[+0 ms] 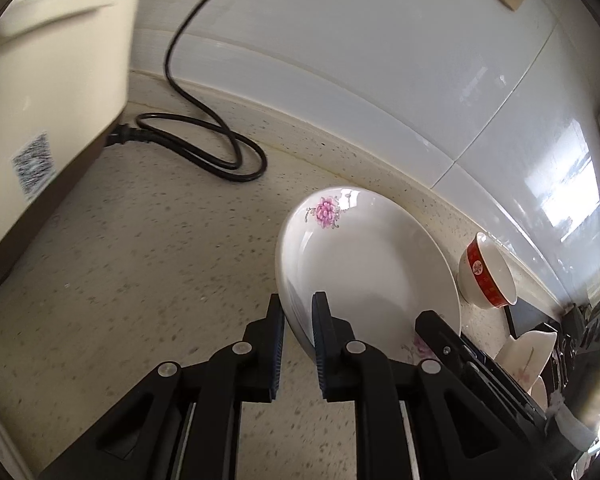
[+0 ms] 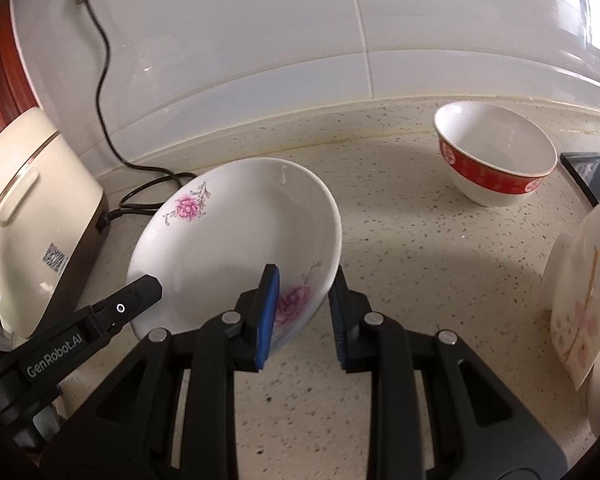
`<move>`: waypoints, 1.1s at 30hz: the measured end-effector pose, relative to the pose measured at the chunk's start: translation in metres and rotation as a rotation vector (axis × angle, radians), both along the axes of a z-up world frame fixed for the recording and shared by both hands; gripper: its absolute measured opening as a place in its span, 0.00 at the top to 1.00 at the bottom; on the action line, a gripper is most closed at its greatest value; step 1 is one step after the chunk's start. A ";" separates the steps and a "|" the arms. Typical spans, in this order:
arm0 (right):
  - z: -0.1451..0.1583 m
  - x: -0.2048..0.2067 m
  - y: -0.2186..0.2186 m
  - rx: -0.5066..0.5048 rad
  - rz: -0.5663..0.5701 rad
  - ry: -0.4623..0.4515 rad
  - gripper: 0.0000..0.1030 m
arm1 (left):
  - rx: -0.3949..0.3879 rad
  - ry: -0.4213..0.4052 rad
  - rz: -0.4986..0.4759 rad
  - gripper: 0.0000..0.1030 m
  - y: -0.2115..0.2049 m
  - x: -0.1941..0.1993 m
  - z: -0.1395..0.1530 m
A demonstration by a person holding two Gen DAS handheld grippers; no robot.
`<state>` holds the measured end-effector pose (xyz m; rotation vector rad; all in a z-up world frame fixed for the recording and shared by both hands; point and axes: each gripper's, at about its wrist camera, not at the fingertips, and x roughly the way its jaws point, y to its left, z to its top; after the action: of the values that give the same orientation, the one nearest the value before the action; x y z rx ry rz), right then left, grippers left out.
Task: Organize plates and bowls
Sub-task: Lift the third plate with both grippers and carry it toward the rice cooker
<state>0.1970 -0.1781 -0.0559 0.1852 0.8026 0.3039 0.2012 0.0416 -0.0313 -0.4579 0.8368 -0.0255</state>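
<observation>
A white plate with pink flowers (image 1: pixel 364 264) is held tilted above the speckled counter (image 1: pixel 160 260). My left gripper (image 1: pixel 298 308) is shut on its left rim. My right gripper (image 2: pixel 304 292) straddles its right rim by a pink flower, one finger inside and one outside, with a gap on the outer side. The plate (image 2: pixel 236 236) fills the middle of the right wrist view, and the left gripper's finger (image 2: pixel 140 292) shows at its left edge. A white bowl with a red band (image 2: pixel 496 152) stands upright on the counter at the back right. It also shows in the left wrist view (image 1: pixel 486 272).
A cream rice cooker (image 1: pixel 40 100) stands on the left with its black cord (image 1: pixel 204 148) looped on the counter and running up the tiled wall (image 1: pixel 380 60). More white floral dishes (image 2: pixel 580 308) stand at the right edge. A dark stovetop corner (image 2: pixel 588 172) lies behind them.
</observation>
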 end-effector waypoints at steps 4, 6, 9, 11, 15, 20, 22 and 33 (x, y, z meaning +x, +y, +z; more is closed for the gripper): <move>0.003 -0.008 0.007 -0.006 0.032 -0.013 0.72 | 0.017 -0.015 0.033 0.86 0.005 -0.018 0.006; 0.005 -0.013 0.011 -0.005 0.049 -0.019 0.72 | 0.021 -0.018 0.048 0.85 0.006 -0.027 0.007; 0.007 -0.019 0.016 -0.005 0.069 -0.027 0.72 | 0.013 -0.021 0.069 0.85 0.011 -0.039 0.008; 0.007 -0.020 0.018 -0.005 0.081 -0.029 0.72 | 0.014 -0.026 0.079 0.85 0.013 -0.045 0.009; 0.007 -0.023 0.023 -0.003 0.104 -0.036 0.72 | 0.010 -0.045 0.101 0.84 0.018 -0.060 0.011; 0.011 -0.034 0.029 -0.003 0.135 -0.049 0.72 | 0.006 -0.062 0.126 0.84 0.024 -0.075 0.013; 0.012 -0.038 0.032 -0.001 0.148 -0.055 0.72 | 0.008 -0.069 0.137 0.84 0.027 -0.078 0.013; 0.016 -0.053 0.046 -0.004 0.212 -0.074 0.72 | 0.027 -0.092 0.195 0.84 0.036 -0.106 0.017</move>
<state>0.1441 -0.1320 -0.0396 0.0842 0.7508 0.5056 0.0950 0.0780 -0.0144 -0.5076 0.6985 0.1433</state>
